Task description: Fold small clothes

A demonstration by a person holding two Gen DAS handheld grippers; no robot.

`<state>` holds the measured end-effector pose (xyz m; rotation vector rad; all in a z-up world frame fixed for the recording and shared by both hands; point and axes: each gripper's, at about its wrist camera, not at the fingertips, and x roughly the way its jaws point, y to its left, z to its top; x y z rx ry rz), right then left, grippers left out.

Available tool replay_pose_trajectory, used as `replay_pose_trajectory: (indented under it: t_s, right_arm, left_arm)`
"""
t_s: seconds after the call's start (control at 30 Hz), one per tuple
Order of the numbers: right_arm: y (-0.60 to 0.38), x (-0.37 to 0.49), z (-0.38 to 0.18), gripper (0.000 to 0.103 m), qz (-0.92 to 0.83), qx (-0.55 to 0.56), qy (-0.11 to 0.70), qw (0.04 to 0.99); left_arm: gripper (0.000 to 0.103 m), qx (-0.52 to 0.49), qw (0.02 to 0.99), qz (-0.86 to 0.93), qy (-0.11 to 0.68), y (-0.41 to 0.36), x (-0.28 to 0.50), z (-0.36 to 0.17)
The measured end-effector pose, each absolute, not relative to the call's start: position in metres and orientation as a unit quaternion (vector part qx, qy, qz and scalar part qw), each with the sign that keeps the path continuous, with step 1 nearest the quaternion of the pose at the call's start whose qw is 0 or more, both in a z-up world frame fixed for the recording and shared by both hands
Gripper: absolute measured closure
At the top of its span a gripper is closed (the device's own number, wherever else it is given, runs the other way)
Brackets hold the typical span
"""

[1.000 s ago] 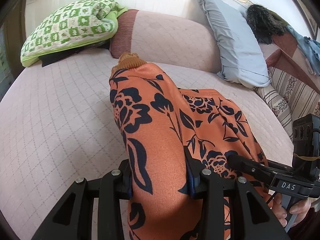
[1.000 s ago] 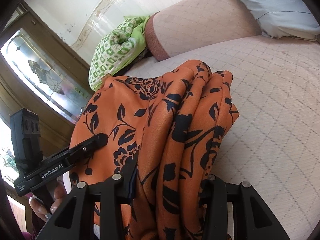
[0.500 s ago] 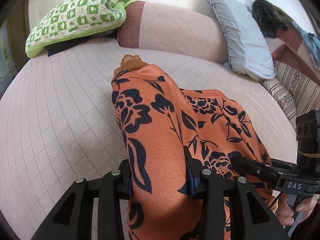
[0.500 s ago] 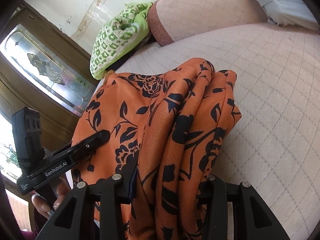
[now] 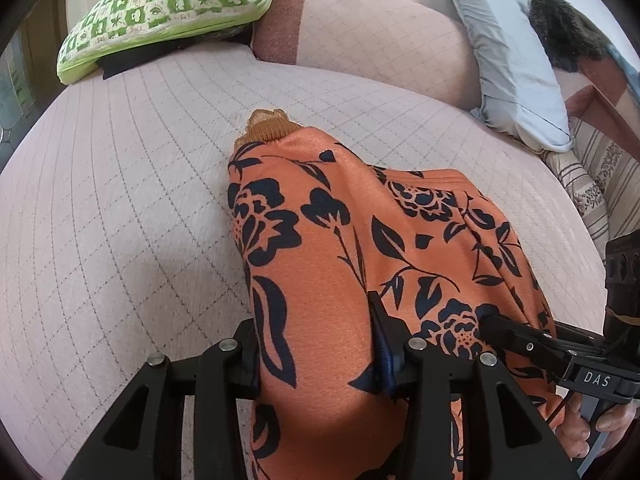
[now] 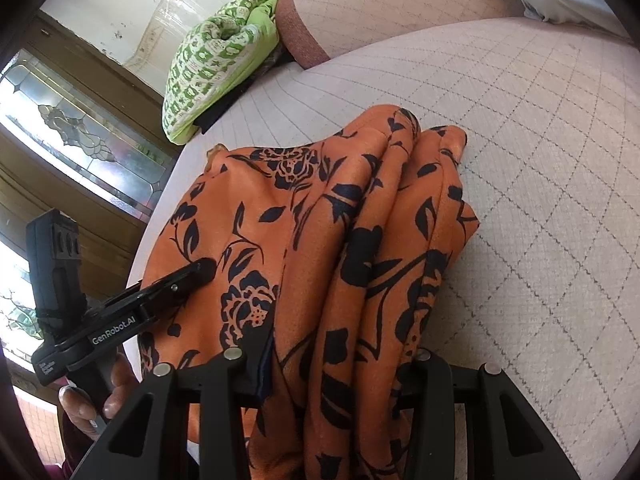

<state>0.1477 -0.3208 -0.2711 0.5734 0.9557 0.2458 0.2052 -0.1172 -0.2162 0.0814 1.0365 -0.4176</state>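
An orange garment with a dark floral print lies bunched on a pink quilted bed. Its ribbed brown cuff points toward the headboard. My left gripper is shut on a thick fold of the garment. My right gripper is shut on several gathered folds of the same garment. The right gripper also shows at the right of the left wrist view, and the left gripper at the left of the right wrist view, each clamped on the cloth edge.
A green checked pillow lies at the bed's far left. A padded pink headboard runs behind. A grey pillow and striped cushion sit at the right. A stained-glass door is beside the bed.
Both grippers have moved with the garment a little back and down toward the bed; the bedding shows lower and larger. Both grips are unchanged.
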Motion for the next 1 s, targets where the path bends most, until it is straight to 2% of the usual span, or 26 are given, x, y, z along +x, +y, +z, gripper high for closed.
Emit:
replay_pose_trajectory:
  t_s: [0.13,0.23,0.3,0.37,0.4,0.5,1.0]
  right_arm:
    - [-0.319,0.153,-0.272,0.056,0.118,0.262,0.459,0.841]
    - [-0.319,0.156,-0.274,0.054,0.121,0.26,0.464,0.838]
    - [-0.32,0.159,-0.275,0.052,0.12,0.264,0.47,0.834]
    - [-0.322,0.162,-0.279,0.046,0.118,0.273,0.477,0.827]
    - [-0.325,0.161,-0.281,0.042,0.116,0.277,0.48,0.824]
    - [-0.328,0.164,-0.284,0.041,0.121,0.284,0.484,0.819]
    - [-0.326,0.158,-0.284,0.04,0.104,0.287,0.479,0.823]
  left_arm:
    - [0.054,0.048,0.849,-0.191,0.49,-0.118,0.206,-0.221]
    - [0.047,0.051,0.851,-0.18,0.49,-0.117,0.208,-0.224]
    - [0.033,0.056,0.855,-0.169,0.488,-0.118,0.208,-0.225]
    - [0.022,0.071,0.861,-0.146,0.482,-0.119,0.209,-0.227]
    - [0.019,0.072,0.861,-0.142,0.483,-0.119,0.21,-0.228]
    - [0.015,0.065,0.861,-0.131,0.488,-0.118,0.212,-0.23]
    - [0.014,0.076,0.866,-0.119,0.48,-0.121,0.205,-0.229]
